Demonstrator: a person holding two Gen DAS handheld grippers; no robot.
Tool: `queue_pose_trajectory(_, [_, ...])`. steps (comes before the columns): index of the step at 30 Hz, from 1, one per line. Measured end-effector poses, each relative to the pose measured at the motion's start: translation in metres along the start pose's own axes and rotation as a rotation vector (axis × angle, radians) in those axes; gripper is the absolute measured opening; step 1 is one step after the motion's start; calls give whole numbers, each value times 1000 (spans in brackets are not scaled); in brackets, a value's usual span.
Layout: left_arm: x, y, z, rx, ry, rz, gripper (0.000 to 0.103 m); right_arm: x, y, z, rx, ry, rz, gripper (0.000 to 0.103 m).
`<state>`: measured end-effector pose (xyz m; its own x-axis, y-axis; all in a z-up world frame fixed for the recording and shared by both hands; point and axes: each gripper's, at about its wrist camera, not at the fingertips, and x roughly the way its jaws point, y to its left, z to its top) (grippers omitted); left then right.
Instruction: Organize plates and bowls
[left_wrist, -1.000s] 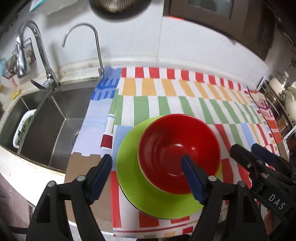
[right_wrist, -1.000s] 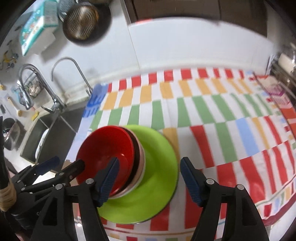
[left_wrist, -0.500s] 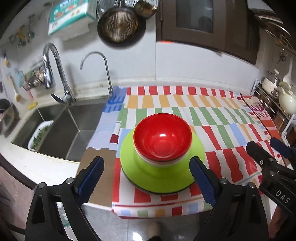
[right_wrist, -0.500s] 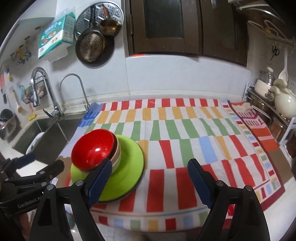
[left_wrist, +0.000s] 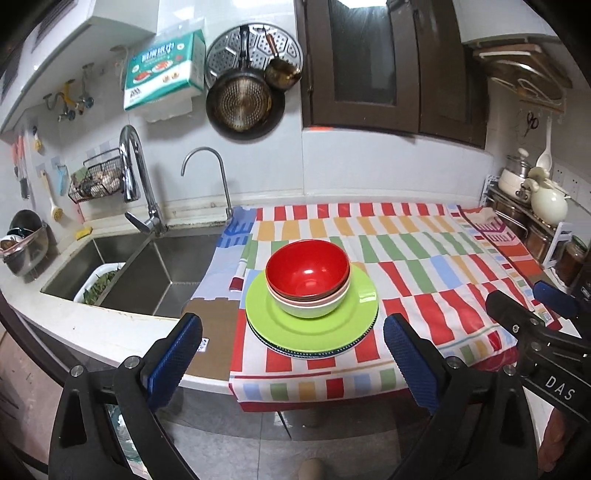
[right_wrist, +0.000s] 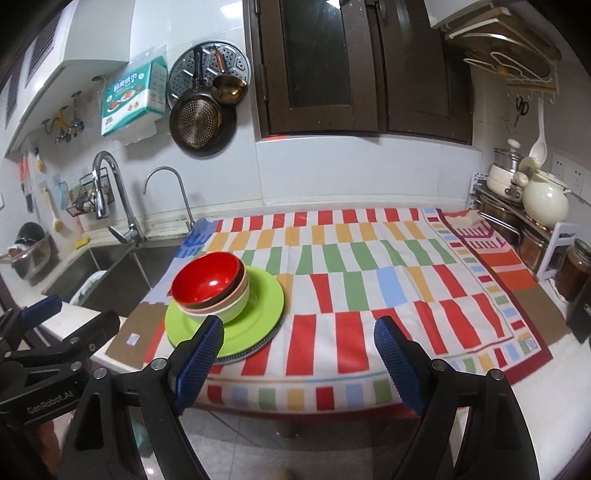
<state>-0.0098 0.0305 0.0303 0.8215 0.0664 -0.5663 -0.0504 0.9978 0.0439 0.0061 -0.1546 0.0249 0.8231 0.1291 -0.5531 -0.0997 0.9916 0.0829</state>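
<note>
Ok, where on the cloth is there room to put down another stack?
The cloth is bare from right of the green plate across to its red-bordered edge, and behind the bowls toward the wall. It is crowded only at the front left, where the stack sits near the sink. The rack fills the far right.

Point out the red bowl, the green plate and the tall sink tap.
red bowl (left_wrist: 308, 271), left wrist view, inner wall.
green plate (left_wrist: 332, 326), left wrist view, bare front rim.
sink tap (right_wrist: 110, 184), right wrist view, curved neck.
</note>
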Motion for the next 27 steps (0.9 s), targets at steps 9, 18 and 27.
queue_pose_trajectory(9, [-41,-5,-17,21,-57,38,100,-42,-3,-15,-4,-43,-18,84])
queue_pose_trajectory(18, [-61,-11,-25,6,-73,19,102,-65,-10,-24,19,-56,-22,84])
queue_pose_trajectory(27, [-70,-17,-26,10,-85,22,103,-75,-16,-28,27,-68,-23,84])
